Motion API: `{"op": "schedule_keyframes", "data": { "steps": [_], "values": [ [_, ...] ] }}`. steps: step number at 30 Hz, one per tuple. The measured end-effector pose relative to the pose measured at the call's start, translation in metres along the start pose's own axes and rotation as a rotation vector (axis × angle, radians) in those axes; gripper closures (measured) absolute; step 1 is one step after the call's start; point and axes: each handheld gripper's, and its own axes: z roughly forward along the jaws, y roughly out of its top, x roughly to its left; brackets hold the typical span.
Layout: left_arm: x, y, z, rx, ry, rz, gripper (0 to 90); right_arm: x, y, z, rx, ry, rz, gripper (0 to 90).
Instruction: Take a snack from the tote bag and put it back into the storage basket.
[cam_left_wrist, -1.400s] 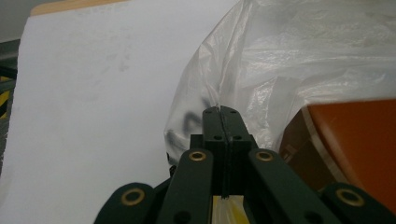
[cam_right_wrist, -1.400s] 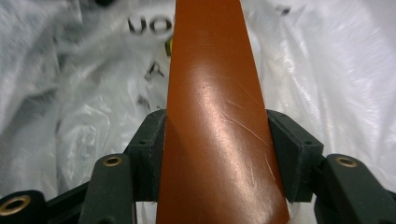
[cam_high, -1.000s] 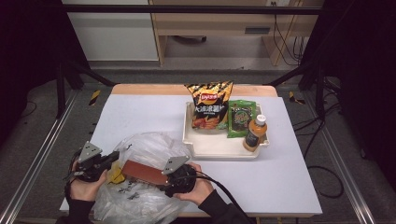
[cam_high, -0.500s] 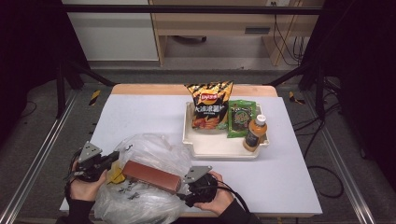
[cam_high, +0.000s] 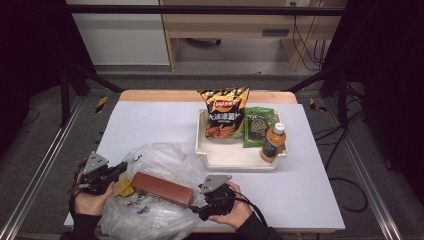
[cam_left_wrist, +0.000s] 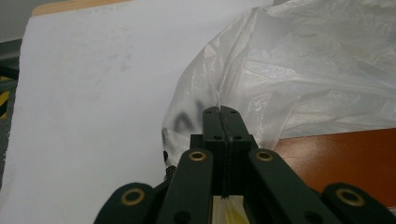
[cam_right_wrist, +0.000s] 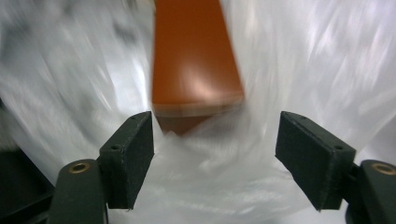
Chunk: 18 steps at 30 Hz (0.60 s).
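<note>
A crumpled white plastic bag (cam_high: 160, 160) lies at the table's near left. A red-brown box (cam_high: 162, 189) rests lengthwise in its opening. My left gripper (cam_high: 121, 172) is shut on the bag's edge, and the left gripper view shows thin film pinched between the closed jaws (cam_left_wrist: 223, 112), with the bag (cam_left_wrist: 303, 79) and box (cam_left_wrist: 345, 154) just beyond. My right gripper (cam_high: 202, 202) sits at the box's right end. In the right gripper view it is open (cam_right_wrist: 215, 140), with the box's end (cam_right_wrist: 196, 60) just ahead of the jaws and bag film (cam_right_wrist: 303, 70) all around.
A cream tray (cam_high: 235, 160) stands right of centre holding a chips bag (cam_high: 223, 112), a green packet (cam_high: 257, 127) and an orange drink bottle (cam_high: 272, 142). A small yellow item (cam_high: 122, 189) lies by the left gripper. The table's front edge is close to both hands.
My right gripper has drawn back to the right, and the box has slid slightly right with it. The left gripper has kept its hold and place.
</note>
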Motion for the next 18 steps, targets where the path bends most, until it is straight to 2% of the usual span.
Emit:
{"op": "schedule_keyframes", "data": {
  "steps": [2,5,8,12,13,18],
  "values": [
    [0.0,0.0,0.0,0.001,-0.001,0.001,89.9,0.001,0.011,-0.01,-0.057,0.004,0.002,32.4],
    [-0.001,0.0,0.0,0.0,-0.002,0.0,90.0,0.006,0.026,-0.014,-0.089,0.015,-0.017,39.6],
    [-0.001,0.0,0.0,0.0,-0.002,0.0,89.9,0.011,0.037,-0.002,-0.069,0.027,-0.025,41.5],
    [0.001,0.0,-0.001,-0.003,-0.003,-0.002,90.0,0.012,0.041,0.02,-0.005,0.007,-0.038,41.0],
    [0.001,0.0,-0.001,-0.004,-0.004,-0.003,90.0,0.012,0.041,0.023,0.0,-0.008,-0.046,41.9],
    [0.0,0.0,0.0,0.0,-0.003,0.0,90.0,0.01,0.041,0.032,0.043,0.012,-0.035,41.7]
  ]
}}
